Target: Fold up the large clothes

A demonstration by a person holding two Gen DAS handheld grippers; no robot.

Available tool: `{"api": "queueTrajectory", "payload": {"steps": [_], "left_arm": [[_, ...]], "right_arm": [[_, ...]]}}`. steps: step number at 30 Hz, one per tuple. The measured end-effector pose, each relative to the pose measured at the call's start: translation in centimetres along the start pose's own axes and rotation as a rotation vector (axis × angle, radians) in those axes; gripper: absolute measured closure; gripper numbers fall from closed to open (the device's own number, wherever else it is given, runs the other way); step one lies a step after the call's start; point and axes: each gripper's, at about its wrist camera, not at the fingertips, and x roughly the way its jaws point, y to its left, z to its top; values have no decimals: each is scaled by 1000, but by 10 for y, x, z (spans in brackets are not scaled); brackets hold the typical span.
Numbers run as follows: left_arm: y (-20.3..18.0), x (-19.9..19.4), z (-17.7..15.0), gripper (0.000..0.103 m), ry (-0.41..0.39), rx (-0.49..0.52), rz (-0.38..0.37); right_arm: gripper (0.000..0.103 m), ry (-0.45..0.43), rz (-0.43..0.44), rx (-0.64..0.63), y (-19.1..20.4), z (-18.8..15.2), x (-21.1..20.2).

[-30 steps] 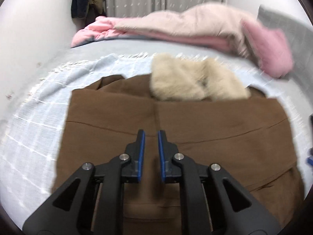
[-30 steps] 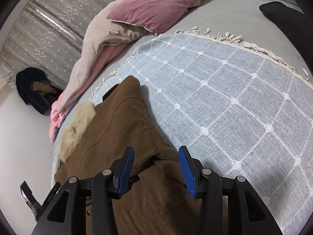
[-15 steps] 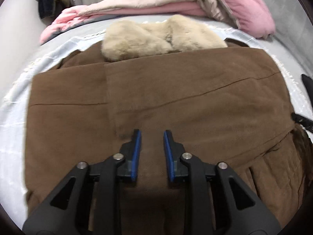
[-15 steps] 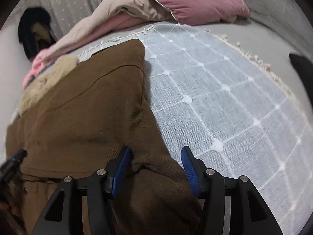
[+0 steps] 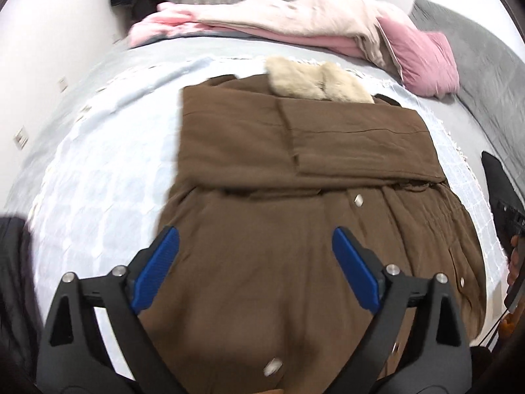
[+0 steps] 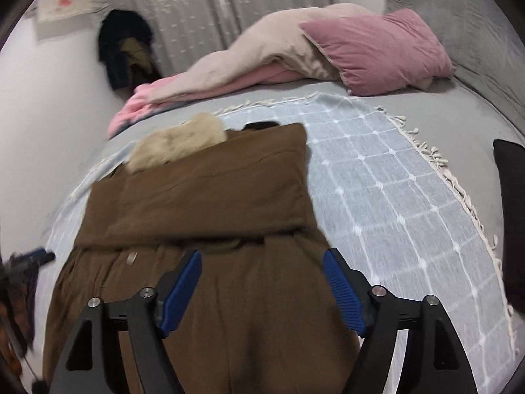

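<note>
Bed (image 6: 459, 121) fills the room, curtains and white wall behind; pale blue checked throw (image 6: 377, 190) spread on it, pink and beige bedding (image 5: 295, 19) heaped at the far end. Brown coat (image 5: 295, 197) lies on the throw, long axis running straight away from both grippers, fur collar (image 5: 315, 78) far, hem nearest. Left gripper (image 5: 256, 262) and right gripper (image 6: 262, 279) both spread wide, holding nothing, over the hem end; neither clearly nearer.
</note>
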Motion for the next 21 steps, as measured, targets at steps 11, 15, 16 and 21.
{"api": "queueTrajectory", "payload": {"steps": [11,15,16,21], "left_arm": [[75,-57,-90,8,29,-31,45],[94,-63,-116,8,67,-52,20],[98,-63,-123,8,82,-51,3],[104,-46,-151,8,188,-41,-115]], "right_arm": [[25,127,54,115,-53,-73,-64],[25,170,47,129,-70,-98,-79],[25,184,52,135,-75,-105,-81],[25,247,100,211,-101,-136,-76]]}}
